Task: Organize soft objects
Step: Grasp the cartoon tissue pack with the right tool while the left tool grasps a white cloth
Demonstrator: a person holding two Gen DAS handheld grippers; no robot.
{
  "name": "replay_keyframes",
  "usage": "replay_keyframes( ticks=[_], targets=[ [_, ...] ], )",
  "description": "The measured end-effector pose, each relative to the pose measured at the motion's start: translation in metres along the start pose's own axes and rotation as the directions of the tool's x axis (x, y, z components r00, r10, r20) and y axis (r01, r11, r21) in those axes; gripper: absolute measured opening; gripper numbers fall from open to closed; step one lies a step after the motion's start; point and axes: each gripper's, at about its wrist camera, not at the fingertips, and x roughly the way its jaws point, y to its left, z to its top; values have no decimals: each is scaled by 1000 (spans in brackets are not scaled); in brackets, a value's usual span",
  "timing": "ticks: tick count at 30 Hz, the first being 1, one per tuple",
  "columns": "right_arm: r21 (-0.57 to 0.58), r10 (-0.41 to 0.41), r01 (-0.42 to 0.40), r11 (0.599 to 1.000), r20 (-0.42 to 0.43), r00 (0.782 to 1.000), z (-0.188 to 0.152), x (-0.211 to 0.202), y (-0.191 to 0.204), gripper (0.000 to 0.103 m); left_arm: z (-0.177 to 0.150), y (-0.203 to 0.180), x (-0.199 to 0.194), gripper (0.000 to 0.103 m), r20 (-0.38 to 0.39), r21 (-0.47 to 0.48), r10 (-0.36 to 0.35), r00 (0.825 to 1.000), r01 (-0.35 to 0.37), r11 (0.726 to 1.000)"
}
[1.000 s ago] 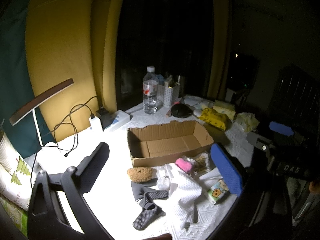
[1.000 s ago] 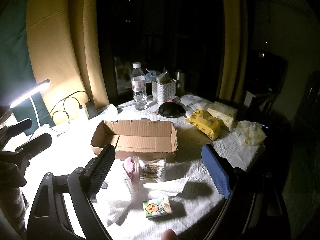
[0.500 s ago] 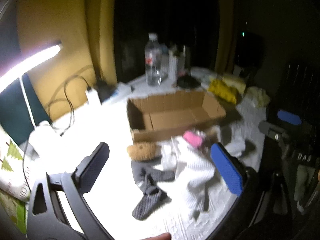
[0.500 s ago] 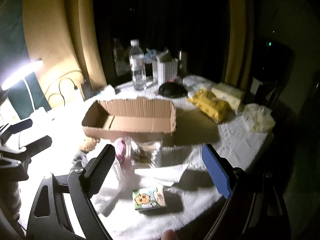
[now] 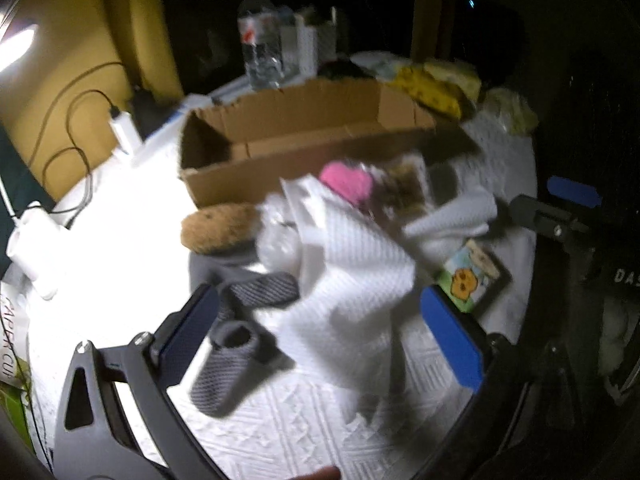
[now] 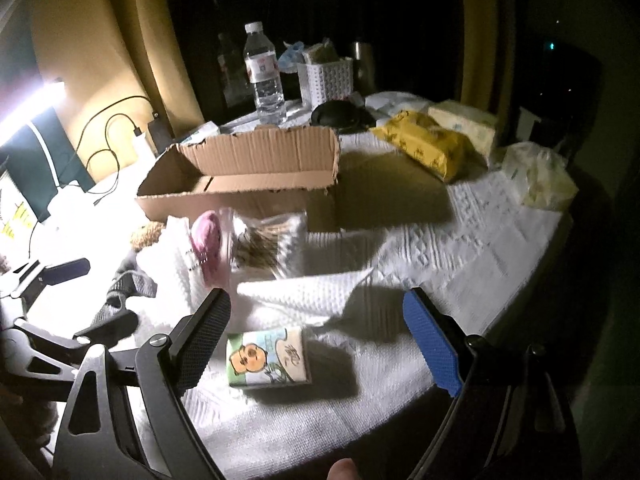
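Cardboard box, one, stands open and empty behind the soft pile. Both grippers hover with jaws spread, gripping nothing: left gripper over the grey socks and white towel; right gripper over one tissue pack. One brown plush shows clearly only in the left view; the white basket only in the right.

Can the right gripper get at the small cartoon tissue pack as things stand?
Probably yes: the right gripper is open, and the tissue pack lies flat just ahead between its fingers, nothing on top; only the paper towel lies behind.
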Motion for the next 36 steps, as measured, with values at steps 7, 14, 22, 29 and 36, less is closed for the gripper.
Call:
replay_keyframes(
  ticks=[7,14,22,29,36],
  targets=[
    [-4,40,-40,999,-50,998,-24,18,0,90,-14,-11,22,90,-58,22,7,998,-6,1000],
    [-5,78,-78,997,-80,994,-38,29,3,90,-18,-19,38,54,-103,68,24,994,-17,998],
    [-36,101,-106,994,-118,988,-48,43,20,90,-22,-16,29,24,-87,66,17,996,-12,998],
    [-65,72,-81,995,-134,988,-53,53,31,81,-26,-12,12,6,-44,69,-47,998,50,996],
    [-94,60,-72,993,-127,990,-55,50,34,68,-23,0,-9,5,5,49,-75,997,74,996]
  ],
)
